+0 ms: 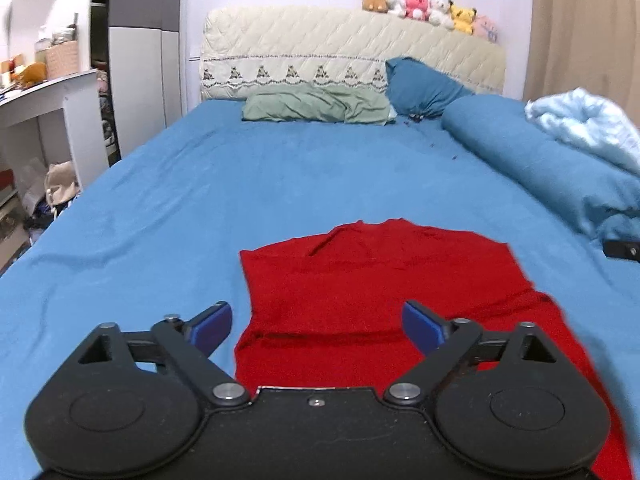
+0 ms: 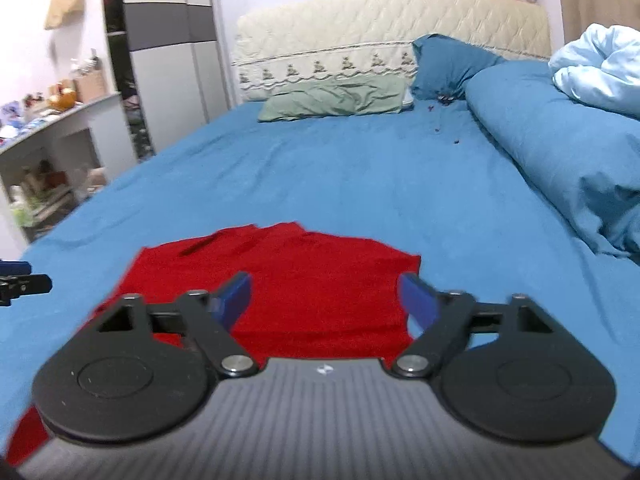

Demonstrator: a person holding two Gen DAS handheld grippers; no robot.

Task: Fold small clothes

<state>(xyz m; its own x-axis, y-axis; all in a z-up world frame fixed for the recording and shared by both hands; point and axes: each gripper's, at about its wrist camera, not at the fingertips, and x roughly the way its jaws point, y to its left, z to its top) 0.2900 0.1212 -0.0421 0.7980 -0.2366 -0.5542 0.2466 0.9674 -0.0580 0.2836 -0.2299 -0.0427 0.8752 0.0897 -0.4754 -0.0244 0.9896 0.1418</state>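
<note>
A red garment lies flat on the blue bed sheet. It also shows in the right wrist view. My left gripper is open and empty, held above the garment's near left part. My right gripper is open and empty, held above the garment's near right part. A tip of the right gripper shows at the right edge of the left wrist view. A tip of the left gripper shows at the left edge of the right wrist view.
A rolled blue duvet and a pale blue blanket lie along the bed's right side. A green pillow and a blue pillow sit by the headboard. A white desk stands left of the bed.
</note>
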